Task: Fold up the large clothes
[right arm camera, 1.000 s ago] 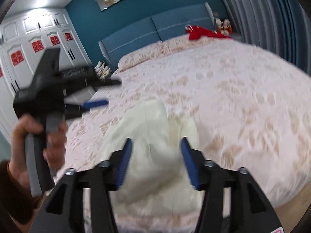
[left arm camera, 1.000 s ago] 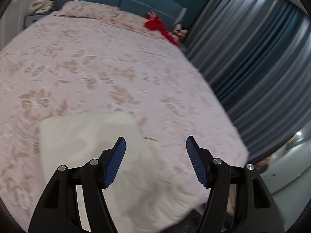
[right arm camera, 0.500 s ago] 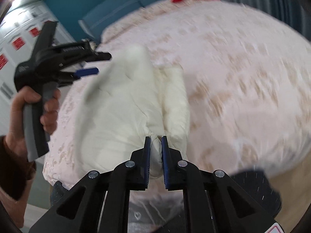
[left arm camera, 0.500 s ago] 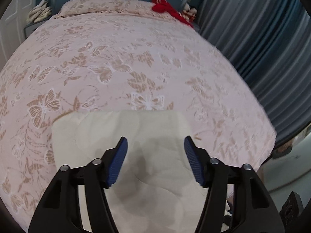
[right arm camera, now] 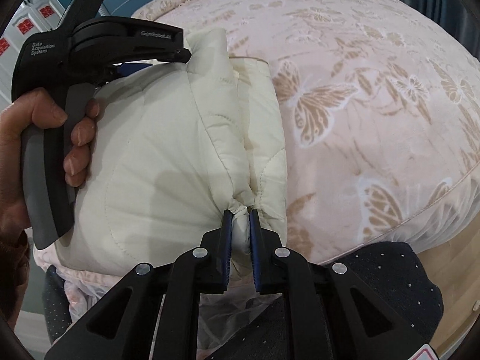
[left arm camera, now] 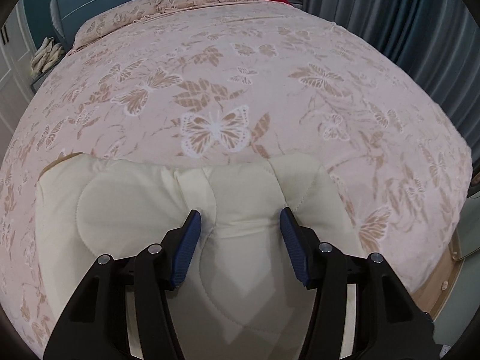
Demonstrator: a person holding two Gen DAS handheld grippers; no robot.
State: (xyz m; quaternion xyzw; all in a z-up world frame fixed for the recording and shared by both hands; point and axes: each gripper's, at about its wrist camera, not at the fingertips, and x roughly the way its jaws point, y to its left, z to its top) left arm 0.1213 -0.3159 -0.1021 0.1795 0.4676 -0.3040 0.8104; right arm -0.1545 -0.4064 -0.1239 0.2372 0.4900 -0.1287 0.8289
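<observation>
Garment: cream quilted jacket lies bunched at the near edge of the bed, filling the lower centre of both wrist views, its long side running left to right across the left wrist frame.
Right gripper: jaws nearly closed, blue pads pinching a gathered fold of the jacket at lower centre of the right wrist frame; this corner is already secured.
Left gripper: jaws about half wide and just narrowing, straddling a raised seam of the jacket in the lower centre of its own frame; pads sit beside the cloth, with no pinch visible there yet.
Same gripper from the right wrist view: tips reach the jacket's upturned edge at upper left of the frame, and whether they press it cannot be told.
Left hand: wrapped around the grey handle at the frame's left side.
Key relation: fabric lies directly ahead of and between the left jaws, so the coming move appears to need only a squeeze, not a reach.
Bedspread: pink butterfly print stretches bare beyond the jacket toward the top of the frame, giving room to lay the fold.
</observation>
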